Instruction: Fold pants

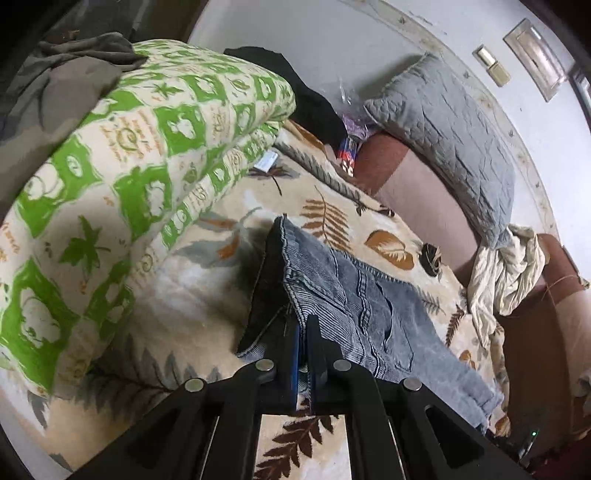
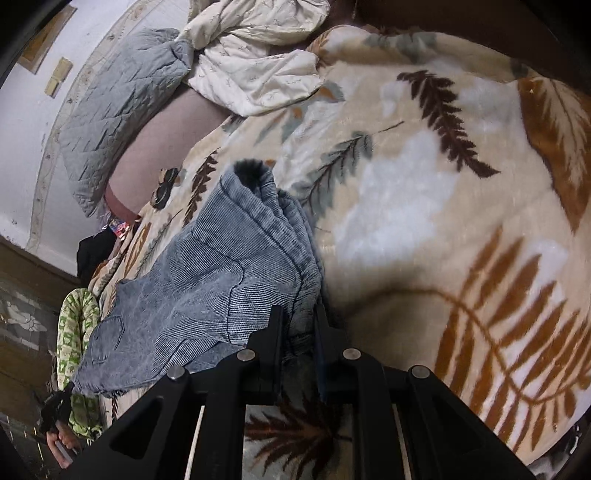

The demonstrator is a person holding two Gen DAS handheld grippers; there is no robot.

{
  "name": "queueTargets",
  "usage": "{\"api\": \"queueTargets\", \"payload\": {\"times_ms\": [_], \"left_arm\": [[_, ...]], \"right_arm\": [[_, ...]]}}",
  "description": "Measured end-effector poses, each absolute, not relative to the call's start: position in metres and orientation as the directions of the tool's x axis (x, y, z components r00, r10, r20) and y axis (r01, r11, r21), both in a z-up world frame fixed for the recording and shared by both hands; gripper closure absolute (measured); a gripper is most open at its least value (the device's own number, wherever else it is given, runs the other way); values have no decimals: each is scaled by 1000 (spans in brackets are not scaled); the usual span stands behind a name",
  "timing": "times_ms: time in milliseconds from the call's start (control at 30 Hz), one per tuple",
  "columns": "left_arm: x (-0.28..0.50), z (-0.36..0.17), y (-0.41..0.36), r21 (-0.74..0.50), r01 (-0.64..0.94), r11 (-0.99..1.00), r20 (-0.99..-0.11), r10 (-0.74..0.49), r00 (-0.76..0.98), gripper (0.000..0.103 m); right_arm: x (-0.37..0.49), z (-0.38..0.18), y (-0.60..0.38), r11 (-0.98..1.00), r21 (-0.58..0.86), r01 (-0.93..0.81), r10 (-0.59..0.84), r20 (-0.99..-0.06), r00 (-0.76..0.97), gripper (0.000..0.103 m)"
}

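Left hand-held gripper [image 1: 303, 334] pinching jeans [image 1: 343, 295] hem, right hand-held gripper [image 2: 300, 319] likewise, both tilted

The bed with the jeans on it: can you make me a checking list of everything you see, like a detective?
Surface: bed covered by a cream leaf-print blanket.
Job's things: blue denim pants, lifted and draped between both grippers.
Clutter: folded green-and-cream quilt with a grey-brown garment on top, grey quilted pillow, crumpled cream cloth, black fabric, small colourful packets.
Grippers: left gripper shut on a pants edge; right gripper shut on bunched denim.
Cables: nothing seen.
Surroundings: white wall with a patterned border and switch plates; brown headboard.
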State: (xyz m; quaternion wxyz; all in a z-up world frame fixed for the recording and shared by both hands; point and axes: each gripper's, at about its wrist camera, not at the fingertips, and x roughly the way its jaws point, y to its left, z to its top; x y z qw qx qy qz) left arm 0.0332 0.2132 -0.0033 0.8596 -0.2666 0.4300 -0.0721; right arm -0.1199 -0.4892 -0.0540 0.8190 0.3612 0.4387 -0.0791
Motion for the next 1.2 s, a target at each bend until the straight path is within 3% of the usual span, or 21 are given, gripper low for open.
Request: {"api": "queueTargets", "payload": {"times_ms": [467,667,733,767,800,933,1200], "left_arm": [[60,-26,239,-566,-153,810,-693,-367,620,99],[66,-31,244,-584,-142,799,-689,-396,607,96],[59,-31,248,-578,-161,800,-697,-381,608,95],[54,-29,249,-563,-161,811,-702,-366,611,95],[48,-25,251,-539,-164,826,-708,-338,620,95],[22,1,257,-462,-153,873,-688,-244,683,95],[19,37,167,-458,85,885,-632,-392,669,94]], "right_arm": [[-119,-58,-492,761,526,381,240,-773,588,85],[-120,-59,-486,809,464,361,211,-802,559,85],[-119,-58,-484,827,431,361,188,-818,544,76],[-119,-58,-484,828,420,372,181,-828,531,58],[-120,-61,-485,823,402,402,168,-847,504,52],[-126,-49,-498,771,466,434,173,-810,561,51],[-80,-19,-511,702,596,390,206,-694,690,47]]}}
